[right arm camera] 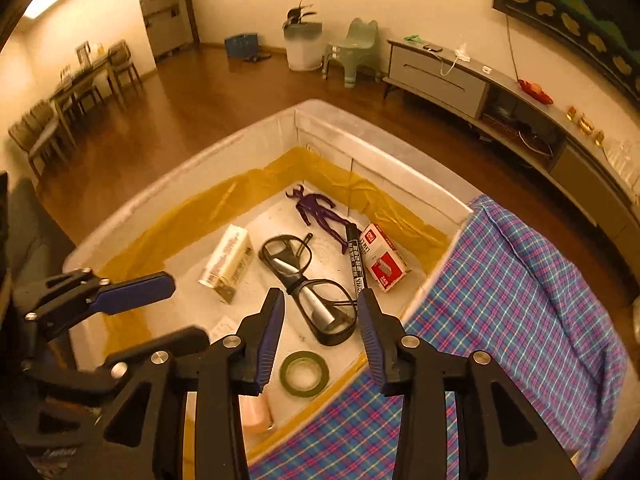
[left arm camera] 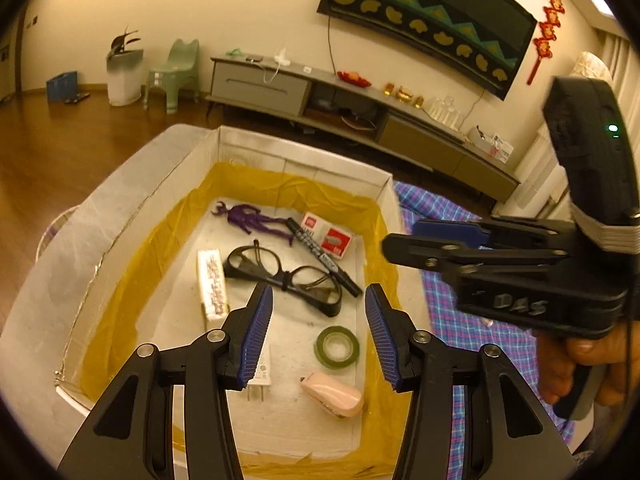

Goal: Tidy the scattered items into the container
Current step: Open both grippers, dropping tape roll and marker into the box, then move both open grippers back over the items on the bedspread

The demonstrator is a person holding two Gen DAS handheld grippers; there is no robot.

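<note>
Both tongs stand wide and hold nothing; left tongs [left arm camera: 319,334] and right tongs [right arm camera: 320,338] hang above the box [left arm camera: 132,216]; inside lie glasses [left arm camera: 280,276], tape [left arm camera: 337,347], marker [left arm camera: 324,256]; plaid cloth [right arm camera: 500,280] at right.
</note>
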